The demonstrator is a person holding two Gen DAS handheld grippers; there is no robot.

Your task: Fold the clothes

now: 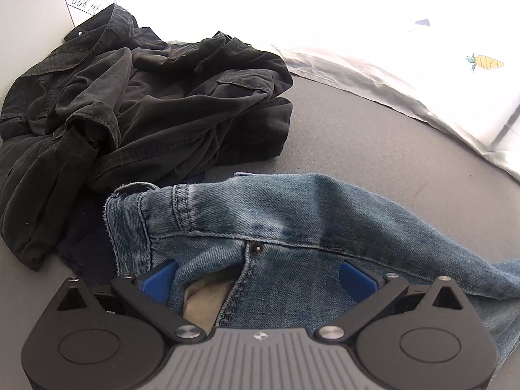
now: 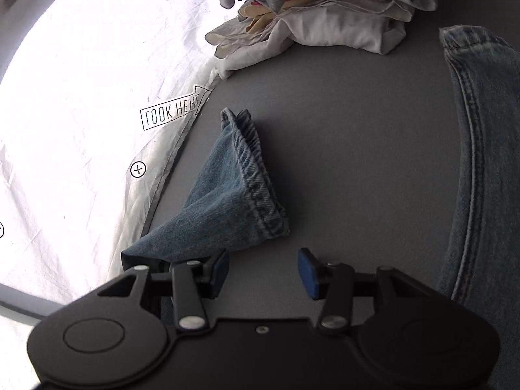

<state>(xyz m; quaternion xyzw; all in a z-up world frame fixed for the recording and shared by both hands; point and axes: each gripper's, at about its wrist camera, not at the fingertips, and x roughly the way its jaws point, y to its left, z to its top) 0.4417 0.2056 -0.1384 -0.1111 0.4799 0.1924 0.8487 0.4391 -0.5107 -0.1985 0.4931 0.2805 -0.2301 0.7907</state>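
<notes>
The left gripper [image 1: 258, 279] sits spread wide over the jeans [image 1: 292, 227] waistband mid-surface, gripping nothing, and the right gripper [image 2: 263, 273], equally parted and empty, hovers beside a leg hem [image 2: 247, 175], so a shallow pinch might let denim slip.

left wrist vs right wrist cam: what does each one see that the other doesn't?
Left wrist only: a crumpled black garment, the jeans' waistband and pocket area between the open fingers of the left hand-held gripper, and a carrot print on the white sheet.

Right wrist only: a pile of white and grey clothes, a jeans leg hem ahead of the open right hand-held gripper, which holds nothing, and a circled cross mark.

Both: the jeans, the grey surface, the white sheet with its printed label.
</notes>
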